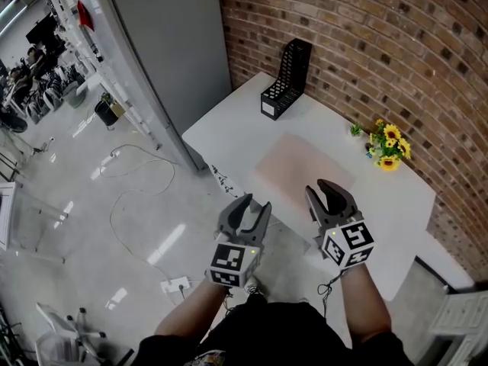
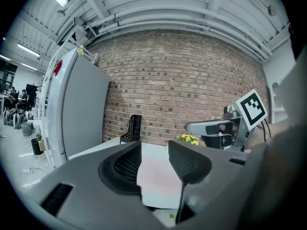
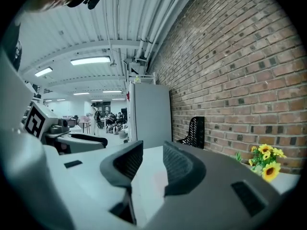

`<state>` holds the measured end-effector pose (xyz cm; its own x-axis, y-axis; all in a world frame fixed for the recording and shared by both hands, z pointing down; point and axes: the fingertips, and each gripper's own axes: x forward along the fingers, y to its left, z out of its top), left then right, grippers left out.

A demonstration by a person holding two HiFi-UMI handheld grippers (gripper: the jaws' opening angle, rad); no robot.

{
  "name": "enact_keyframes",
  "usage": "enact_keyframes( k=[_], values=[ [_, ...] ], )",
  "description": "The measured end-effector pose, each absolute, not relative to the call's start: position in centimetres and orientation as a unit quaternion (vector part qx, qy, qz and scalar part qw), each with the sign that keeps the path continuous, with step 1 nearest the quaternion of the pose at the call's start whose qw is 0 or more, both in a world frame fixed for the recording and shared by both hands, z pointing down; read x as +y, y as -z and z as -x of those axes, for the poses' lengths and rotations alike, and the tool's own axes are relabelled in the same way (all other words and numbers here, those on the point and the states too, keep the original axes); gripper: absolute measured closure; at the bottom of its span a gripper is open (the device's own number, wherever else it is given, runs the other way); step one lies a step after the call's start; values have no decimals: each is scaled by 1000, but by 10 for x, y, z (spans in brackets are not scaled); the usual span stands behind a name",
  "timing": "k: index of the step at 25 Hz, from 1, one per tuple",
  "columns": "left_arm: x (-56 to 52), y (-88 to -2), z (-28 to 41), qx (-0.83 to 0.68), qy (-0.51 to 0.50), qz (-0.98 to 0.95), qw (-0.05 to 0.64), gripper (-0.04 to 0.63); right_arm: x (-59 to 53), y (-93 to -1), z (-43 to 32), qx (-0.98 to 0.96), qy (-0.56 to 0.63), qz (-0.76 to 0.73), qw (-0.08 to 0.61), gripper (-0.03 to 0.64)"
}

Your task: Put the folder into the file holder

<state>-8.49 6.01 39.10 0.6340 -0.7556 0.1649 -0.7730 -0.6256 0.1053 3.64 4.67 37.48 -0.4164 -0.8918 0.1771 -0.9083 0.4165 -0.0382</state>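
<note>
the pale pink folder (image 1: pixel 301 170) lies flat mid-frame on the white desk (image 1: pixel 229 124), well apart from the black mesh file holder (image 1: pixel 287 78) at upper centre. we judge it light, thin and bendy (little edge to bite while it lies flat), so we'd take its near edge, one side each. the left tongs (image 1: pixel 255 204) and right tongs (image 1: pixel 324 191) hover at lower centre, both spread and empty, pointing roughly level toward the folder.
</note>
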Motion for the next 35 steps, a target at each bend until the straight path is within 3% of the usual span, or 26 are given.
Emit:
enact_keyframes(
  k=[4, 11, 35],
  values=[
    [49, -396, 94, -410, -55, -906, 92, 379, 35, -378, -22, -836, -62, -539, 78, 432],
    [31, -410, 97, -407, -58, -905, 107, 339, 13, -386, -15, -838, -65, -533, 96, 377],
    [-76, -450, 40, -485, -94, -853, 167, 324, -128, -428, -85, -879, -118, -450, 102, 328]
  ],
)
